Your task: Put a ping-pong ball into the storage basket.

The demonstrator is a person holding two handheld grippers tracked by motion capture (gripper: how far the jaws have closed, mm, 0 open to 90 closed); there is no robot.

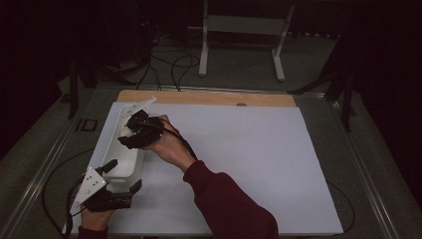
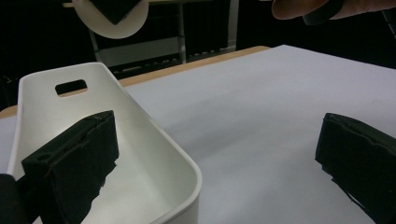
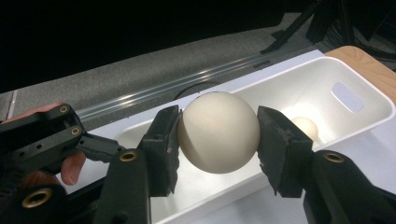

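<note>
Right hand-held black two-jaw gripper (image 3: 218, 133) clamped on a cream-white smooth ball (image 3: 218, 132), one jaw pressed against each side. Landmark: long white plastic bin (image 1: 130, 167) with rounded corners and a slot handle in its end wall.

White sheet-covered tabletop (image 1: 249, 164): bin lies along its left edge, a strip of bare wood showing beyond the sheet's far side.

Bin, seen in the right gripper view (image 3: 327, 88): directly below the held ball, which hangs above the open interior, clear of the walls.

Left hand-held black gripper (image 1: 119, 175): at the bin's near end, jaws wide apart. In the left gripper view one jaw stands inside the bin (image 2: 140, 154), the other outside over the sheet, so the near wall sits between them.

Second, smaller cream ball (image 3: 304, 128): resting on the bin floor near the slotted end.
</note>
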